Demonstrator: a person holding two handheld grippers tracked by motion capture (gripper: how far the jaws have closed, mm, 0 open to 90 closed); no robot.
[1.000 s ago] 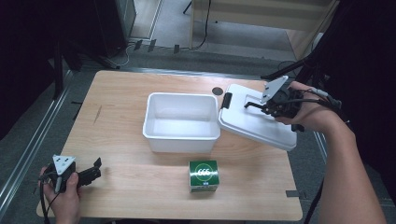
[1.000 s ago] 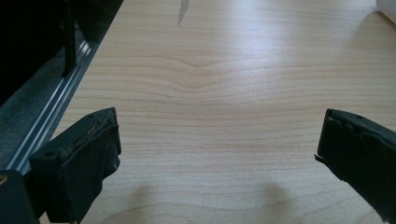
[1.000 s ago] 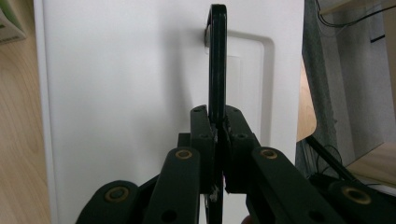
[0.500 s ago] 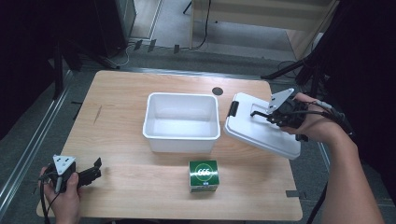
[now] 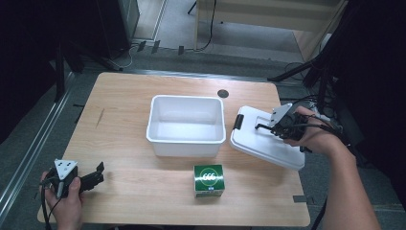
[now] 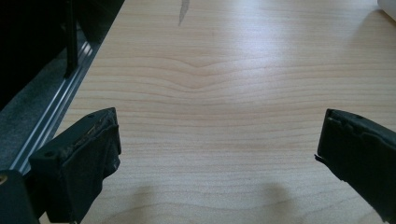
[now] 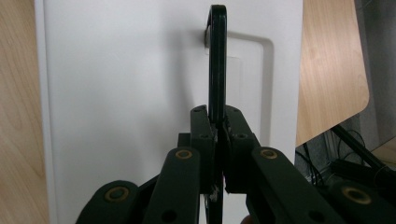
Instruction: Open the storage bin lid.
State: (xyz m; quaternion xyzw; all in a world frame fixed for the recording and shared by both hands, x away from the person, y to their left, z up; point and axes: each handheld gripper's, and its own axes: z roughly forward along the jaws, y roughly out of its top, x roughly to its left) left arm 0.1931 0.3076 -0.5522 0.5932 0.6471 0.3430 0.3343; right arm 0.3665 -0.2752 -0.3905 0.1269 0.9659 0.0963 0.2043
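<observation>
Since the earlier frames: right gripper (image 5: 262, 127) and the white lid (image 5: 265, 143) it carries have come down and drifted a little toward the table's right edge; lid was tipped up at first and now sits lower and flatter; left gripper, tub and green box unchanged.
Right gripper: jaws pinched nearly together on the lid's black handle (image 7: 217, 60), seen edge-on in the right gripper view, rising straight up between the pads (image 7: 201, 135).
White lid: on the right side of the table (image 5: 124, 100), just right of the tub, its far corner hanging over the table edge; whether it rests fully on the wood or is partly lifted, cannot tell.
White tub (image 5: 186, 125): open and upright at the table's middle, close beside the lid, a narrow gap between them.
Green box (image 5: 208, 180): in front of the tub, nearer the person, standing free and well apart from both grippers.
Left gripper (image 5: 98, 173): at the near left corner, low over the wood, jaws spread wide with bare tabletop between them, holding nothing.
Left hand (image 5: 64, 196): wrapped round the gripper body at the table's near edge.
</observation>
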